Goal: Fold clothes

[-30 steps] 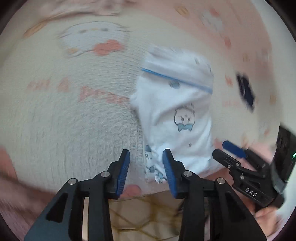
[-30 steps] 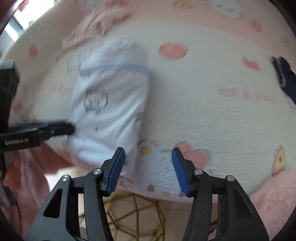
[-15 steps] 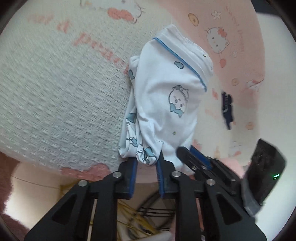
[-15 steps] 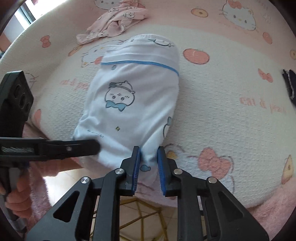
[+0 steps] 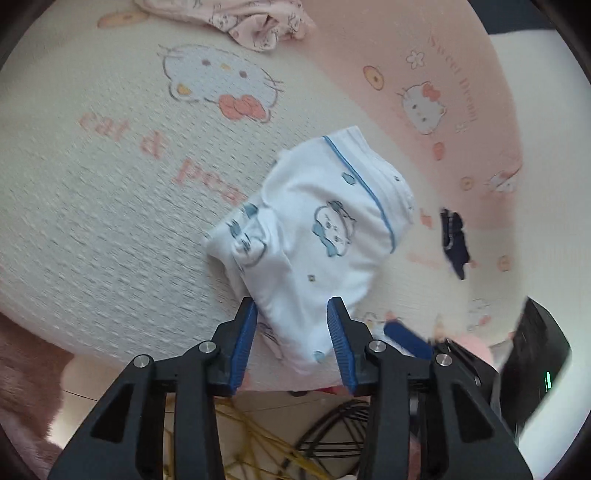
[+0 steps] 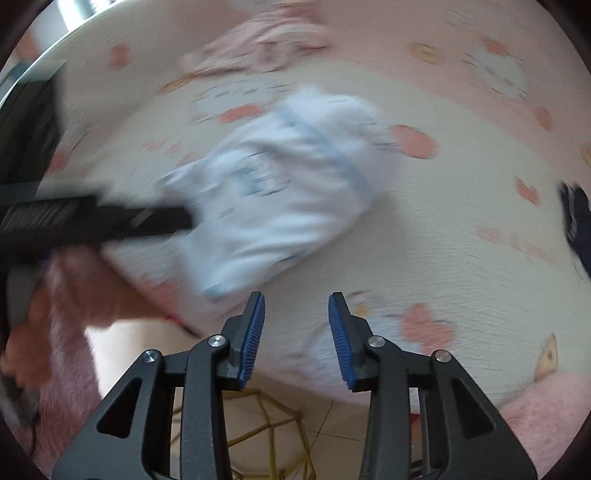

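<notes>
A small white garment [image 5: 325,243] with blue trim and a cartoon print lies folded on the cream cat-print mat [image 5: 110,206]. Its near end sits between the fingers of my left gripper [image 5: 291,332], whose jaws are opening and whose pads do not press on the cloth. In the right wrist view the garment [image 6: 280,192] is blurred and lies up and to the left of my right gripper [image 6: 295,328]. That gripper's jaws are opening over bare mat with nothing between them. The left gripper's dark finger [image 6: 159,221] touches the garment's left side. The right gripper's blue pad [image 5: 406,339] shows beside the left one.
A crumpled pink garment [image 5: 258,22] lies at the far side of the mat. A dark navy item [image 5: 454,240] lies to the right. The mat's near edge drops to a floor with a yellow wire frame [image 6: 269,443]. A fluffy pink sleeve [image 6: 66,314] is at the left.
Both grippers were shut on the garment's near edge half a second ago; both have let go and stand apart. The right gripper has shifted right, off the garment, which has turned on the mat.
</notes>
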The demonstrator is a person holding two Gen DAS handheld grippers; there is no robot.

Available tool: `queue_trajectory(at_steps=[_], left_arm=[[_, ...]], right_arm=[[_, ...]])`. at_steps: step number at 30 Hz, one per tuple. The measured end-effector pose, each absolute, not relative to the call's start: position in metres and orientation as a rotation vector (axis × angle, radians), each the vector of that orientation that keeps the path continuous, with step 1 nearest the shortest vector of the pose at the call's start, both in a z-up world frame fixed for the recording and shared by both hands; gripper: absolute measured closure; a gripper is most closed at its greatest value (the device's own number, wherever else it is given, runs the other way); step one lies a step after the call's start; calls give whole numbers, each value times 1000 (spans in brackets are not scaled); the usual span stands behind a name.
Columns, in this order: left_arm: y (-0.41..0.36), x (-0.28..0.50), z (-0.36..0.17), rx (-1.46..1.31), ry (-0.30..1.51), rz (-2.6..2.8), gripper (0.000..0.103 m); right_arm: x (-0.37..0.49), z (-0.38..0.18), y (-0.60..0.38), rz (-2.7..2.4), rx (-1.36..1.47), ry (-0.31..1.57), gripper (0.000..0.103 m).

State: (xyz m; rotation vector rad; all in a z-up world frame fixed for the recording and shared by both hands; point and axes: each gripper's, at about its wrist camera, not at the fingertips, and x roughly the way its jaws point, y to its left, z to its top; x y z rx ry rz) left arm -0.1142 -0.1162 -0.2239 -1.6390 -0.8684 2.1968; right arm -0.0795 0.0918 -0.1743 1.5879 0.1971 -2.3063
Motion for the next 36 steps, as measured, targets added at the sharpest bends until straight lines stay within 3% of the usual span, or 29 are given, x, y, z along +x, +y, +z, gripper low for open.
queue_trajectory(at_steps=[3, 8, 10, 12, 15, 16, 19, 21, 22, 23, 24, 25, 28, 33, 36], left_arm=[[-109, -118, -230, -1662, -844, 2199, 61], [-110, -110, -238, -1736, -793, 2254, 64], [-109, -109, -234, -1776, -701, 2308, 77], [-113, -106, -232, -1801, -657, 2362, 80], [-125, -105, -236, -1797, -763, 2332, 80], [-128, -106, -240, -1797, -818, 2308, 80], [-129, -107, -248, -1755, -958, 2218, 78], [-126, -109, -250, -1727, -995, 2192, 66], [-124, -110, -250, -1720, -992, 2195, 66], [-123, -113, -250, -1720, -964, 2218, 67], [-121, -116, -249, -1721, -928, 2247, 81], [-121, -120, -248, -1729, -890, 2270, 85], [-134, -124, -238, -1725, -834, 2350, 87], [-161, -132, -220, -1729, -772, 2483, 86], [-165, -138, -216, -1678, -845, 2463, 80]], right_arm=[[-98, -183, 95, -2339, 1642, 142, 66], [-109, -183, 93, -2389, 1627, 224, 62], [-117, -178, 92, -2411, 1600, 221, 49], [-125, -165, 97, -2440, 1552, 199, 43], [-135, -152, 92, -2450, 1471, 154, 25], [-143, -152, 89, -2448, 1459, 165, 25], [-166, -164, 81, -2421, 1480, 236, 25], [-180, -182, 80, -2334, 1524, 211, 26], [-184, -190, 81, -2296, 1543, 167, 30], [-185, -196, 84, -2255, 1560, 106, 35], [-185, -200, 86, -2218, 1571, 46, 50], [-183, -199, 87, -2199, 1574, 2, 57], [-172, -193, 93, -2188, 1591, -64, 68], [-138, -180, 117, -2011, 1698, -335, 66], [-114, -168, 121, -2137, 1695, -176, 54]])
